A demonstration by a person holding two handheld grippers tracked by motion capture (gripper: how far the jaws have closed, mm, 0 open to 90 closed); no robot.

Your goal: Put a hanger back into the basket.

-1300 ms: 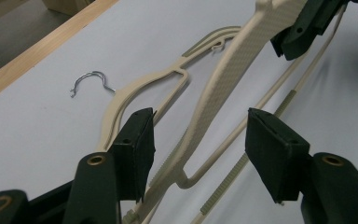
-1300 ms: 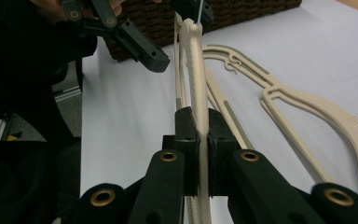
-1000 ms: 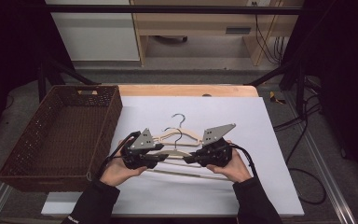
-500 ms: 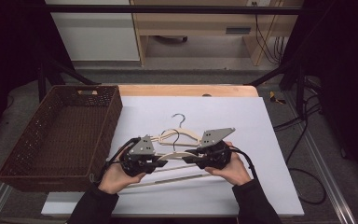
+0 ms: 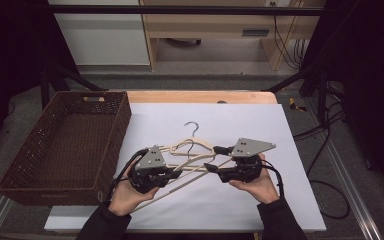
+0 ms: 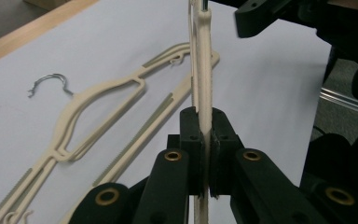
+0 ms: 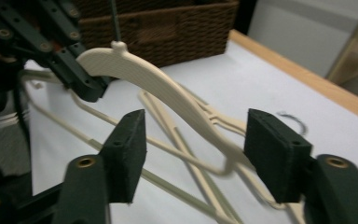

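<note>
Left claw [image 6: 204, 154] clamps the lifted hanger [image 6: 203, 79]; right claw [image 7: 196, 156], just opening, straddles it untouched. Keep the left grip firm, swing toward the basket [image 5: 65, 145] at the counter's left edge.

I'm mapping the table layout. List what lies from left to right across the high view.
Brown woven wicker basket → left gripper, shut on a cream plastic hanger → right gripper, jaws open after just opening → black cables on the floor.

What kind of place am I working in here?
Probably a lab or recording workbench: a white-topped table inside a black frame, loose cables on the floor, and a wicker basket beside cream hangers.
</note>
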